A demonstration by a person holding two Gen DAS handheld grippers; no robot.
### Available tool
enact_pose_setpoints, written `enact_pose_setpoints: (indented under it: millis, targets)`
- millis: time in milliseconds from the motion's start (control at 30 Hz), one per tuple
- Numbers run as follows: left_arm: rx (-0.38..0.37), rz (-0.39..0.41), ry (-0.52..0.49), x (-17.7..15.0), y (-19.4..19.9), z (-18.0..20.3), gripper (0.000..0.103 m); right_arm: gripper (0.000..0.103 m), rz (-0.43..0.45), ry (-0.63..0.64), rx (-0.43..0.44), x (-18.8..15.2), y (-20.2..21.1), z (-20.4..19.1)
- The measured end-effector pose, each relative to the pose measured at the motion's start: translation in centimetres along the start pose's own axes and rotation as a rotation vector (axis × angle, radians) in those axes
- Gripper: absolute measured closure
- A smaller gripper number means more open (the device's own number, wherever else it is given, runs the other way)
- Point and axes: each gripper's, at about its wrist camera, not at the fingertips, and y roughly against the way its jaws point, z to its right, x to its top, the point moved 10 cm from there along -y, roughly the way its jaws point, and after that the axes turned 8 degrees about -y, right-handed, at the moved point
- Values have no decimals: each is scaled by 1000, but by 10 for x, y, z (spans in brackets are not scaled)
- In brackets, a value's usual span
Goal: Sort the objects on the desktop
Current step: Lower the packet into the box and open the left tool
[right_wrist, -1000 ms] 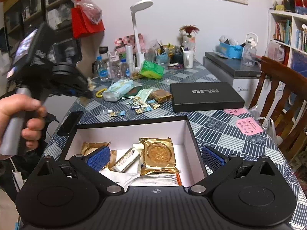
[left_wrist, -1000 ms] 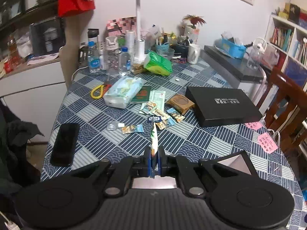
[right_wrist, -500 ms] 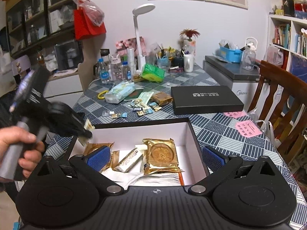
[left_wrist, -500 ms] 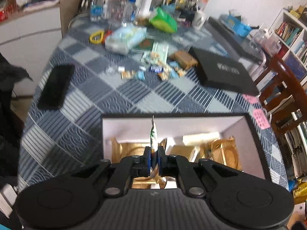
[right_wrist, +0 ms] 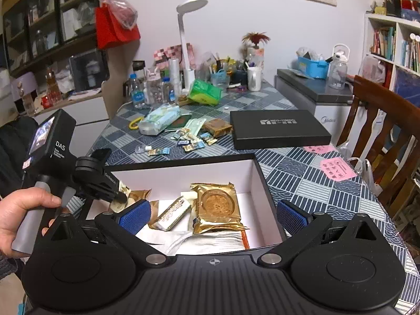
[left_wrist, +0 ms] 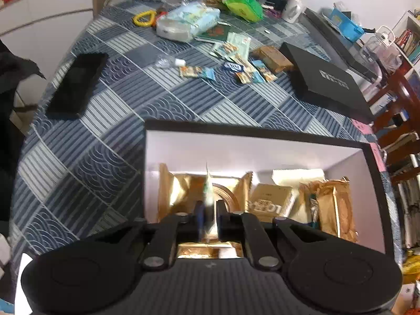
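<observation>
The left gripper (left_wrist: 208, 219) has been carried from above the loose items on the table (left_wrist: 110, 120) to a position over the open box (left_wrist: 252, 134), and it has been lowered further toward the left end of the box interior than half a second ago. In the left wrist view, the jaws are seen to have parted slightly: a narrow gap is now visible on either side of the small sachet (left_wrist: 208, 191), which was clamped edge-on before. The sachet appears blurred and upright between the fingers; whether it is still touched by a pad cannot be told. In the right wrist view, the left gripper (right_wrist: 118, 197) is shown with its tips just above a gold packet (right_wrist: 136, 194) at the box's left wall.

The right gripper (right_wrist: 212, 214) is held wide and empty over the near edge of the box, unchanged over the last second.

The change is judged to mark the release step: one sachet is being deposited among the gold-wrapped cakes (right_wrist: 218, 204) already in the box. Several small packets (left_wrist: 236, 65) remain scattered on the table between the tissue pack (left_wrist: 189, 21) and the black lid (left_wrist: 328, 81), so the sorting is judged to be only partly complete.
</observation>
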Motion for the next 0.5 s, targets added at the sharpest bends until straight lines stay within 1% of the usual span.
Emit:
enact_pose_setpoints:
  millis: [33,67,100,233,333,433,467,500]
  targets:
    - [6,9,-3,2,2,-1,75,0,-2,5,3,0,-1,-2]
    - [6,17,-2,3,5,-2,68,0,-4,10,7,0,-2,-3]
    - [6,24,1,5,7,-2,66,0,-7,14,9,0,-3,-5]
    - [19,53,6,12,17,-8,64,0,-18,31,19,-1,-7,-12]
    - [25,86,11,17,28,-12,53,0,-25,45,24,-1,-10,-15]
    - [43,129,-9,21,42,-11,38,0,-40,56,31,-1,-15,-16]
    - [59,144,-25,21,47,-11,23,0,-46,56,35,0,-17,-16]
    - [79,164,-42,21,53,-10,20,0,-53,56,39,1,-19,-16]
